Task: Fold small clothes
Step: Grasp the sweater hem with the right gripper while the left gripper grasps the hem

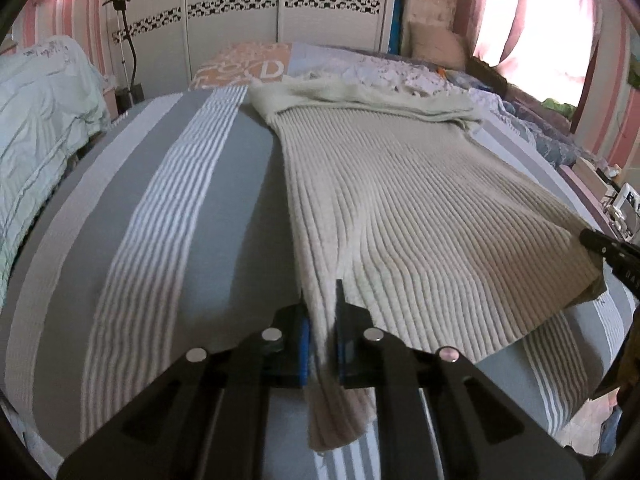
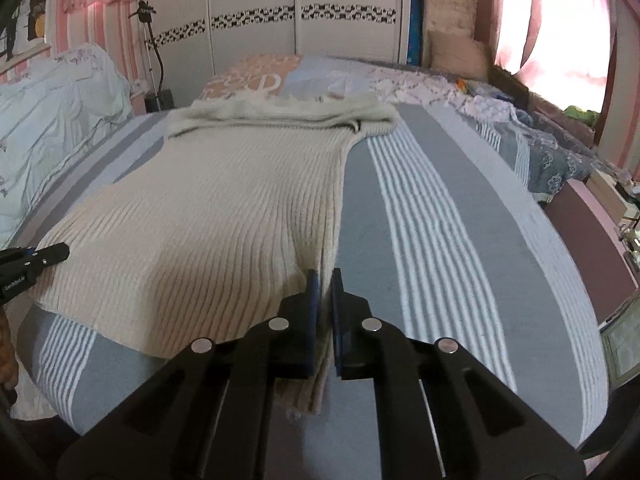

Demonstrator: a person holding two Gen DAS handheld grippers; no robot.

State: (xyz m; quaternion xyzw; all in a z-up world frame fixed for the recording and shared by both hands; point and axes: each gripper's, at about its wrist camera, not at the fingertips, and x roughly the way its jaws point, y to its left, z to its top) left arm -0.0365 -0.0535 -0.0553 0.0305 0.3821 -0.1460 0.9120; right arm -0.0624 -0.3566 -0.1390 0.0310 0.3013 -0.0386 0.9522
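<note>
- Left gripper (image 1: 322, 320): low over the near edge of the bed, pointing along it toward the wardrobe (image 1: 280, 0). Fingers pinch the near left corner of the sweater (image 1: 400, 200); fabric bunches between the blue pads (image 1: 306, 344) and hangs below them.
- Right gripper (image 2: 325, 312): same low, level pose, pinching the near right corner of the sweater (image 2: 200, 208); knit trails down between the fingers.
- Each gripper shows at the edge of the other's view, holding the opposite corner; the near hem sits lifted off the bedspread (image 1: 140, 220) between them.
- Sweater: cream ribbed knit, laid lengthwise down the middle of the grey-and-white striped bedspread (image 2: 440, 220), far end folded over on itself.
- Writing: a large "D" on the orange pillow (image 1: 248, 66) at the head of the bed; small white lettering on the left gripper's side in the right wrist view, too blurred to read.
</note>
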